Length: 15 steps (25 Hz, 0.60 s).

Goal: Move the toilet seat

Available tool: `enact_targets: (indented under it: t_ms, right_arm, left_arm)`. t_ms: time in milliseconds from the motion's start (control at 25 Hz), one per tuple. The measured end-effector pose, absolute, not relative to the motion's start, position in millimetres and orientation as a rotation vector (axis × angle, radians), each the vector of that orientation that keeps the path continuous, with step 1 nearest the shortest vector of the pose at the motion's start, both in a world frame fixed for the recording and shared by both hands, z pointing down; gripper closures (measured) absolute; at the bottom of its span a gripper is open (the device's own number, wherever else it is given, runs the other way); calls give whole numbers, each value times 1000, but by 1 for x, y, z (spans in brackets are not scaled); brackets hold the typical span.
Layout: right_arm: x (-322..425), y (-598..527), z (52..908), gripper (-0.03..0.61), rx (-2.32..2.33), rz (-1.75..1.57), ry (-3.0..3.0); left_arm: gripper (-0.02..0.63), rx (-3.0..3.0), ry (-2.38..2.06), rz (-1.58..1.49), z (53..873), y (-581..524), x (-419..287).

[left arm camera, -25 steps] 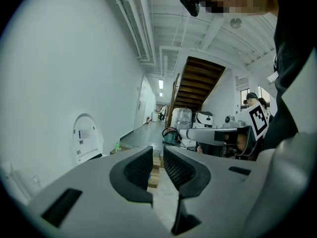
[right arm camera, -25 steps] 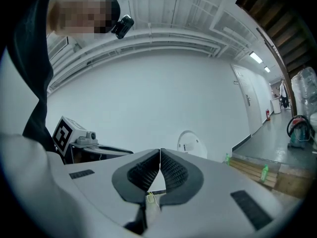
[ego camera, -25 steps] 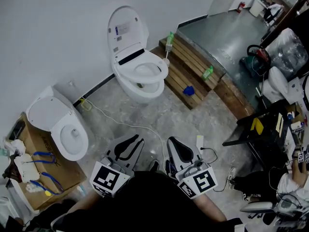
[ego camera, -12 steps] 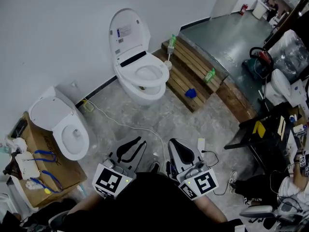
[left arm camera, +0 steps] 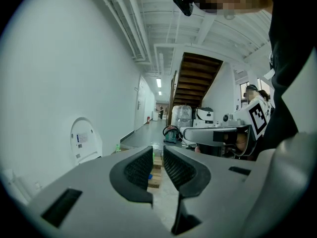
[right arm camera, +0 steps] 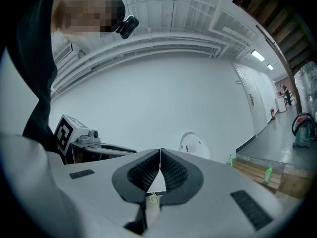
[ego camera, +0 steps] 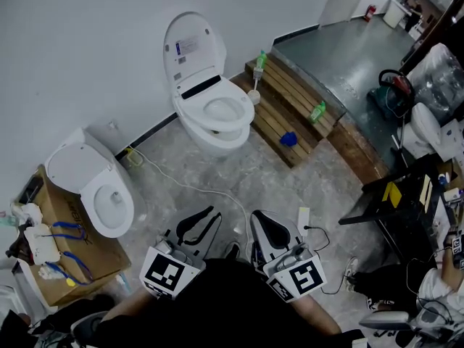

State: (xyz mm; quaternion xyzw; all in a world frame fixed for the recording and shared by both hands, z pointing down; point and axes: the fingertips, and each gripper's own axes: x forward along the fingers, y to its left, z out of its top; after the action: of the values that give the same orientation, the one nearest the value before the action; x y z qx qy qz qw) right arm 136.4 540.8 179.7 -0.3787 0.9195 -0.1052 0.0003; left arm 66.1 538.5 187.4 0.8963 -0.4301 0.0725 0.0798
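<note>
Toilet seat point(ego camera: 191, 110) lies flat on the rim of the white toilet point(ego camera: 214, 138) that stands against the wall, with the lid point(ego camera: 190, 48) upright behind it. The toilet is well apart from the person, who stands across the concrete floor point(ego camera: 275, 180) with both tools held low and close to the body. The left hand-held gripper point(ego camera: 206, 214) has its jaws a little apart with nothing between them; its own view shows only floor and a distant wooden step through the gap. The right hand-held gripper point(ego camera: 259, 217) is closed, its black pads point(right arm camera: 171, 171) pressed together and empty. A wooden step point(ego camera: 293, 111) runs just beside the toilet on its right, carrying two green bottles point(ego camera: 259, 59) and a small blue thing point(ego camera: 288, 138). A white cable point(ego camera: 190, 188) trails over the floor from the wall toward the person's feet. To the left a second toilet point(ego camera: 93, 183) rests near a cardboard box point(ego camera: 65, 223).
</note>
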Motion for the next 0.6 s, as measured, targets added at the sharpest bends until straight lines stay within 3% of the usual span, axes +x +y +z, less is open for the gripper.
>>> enact_targets:
  t_ms: [600]
  right_arm:
    - [144,513,203,549,-1093,-401,2969]
  left_arm:
    - [537,2729,-1251,233,202,516,95]
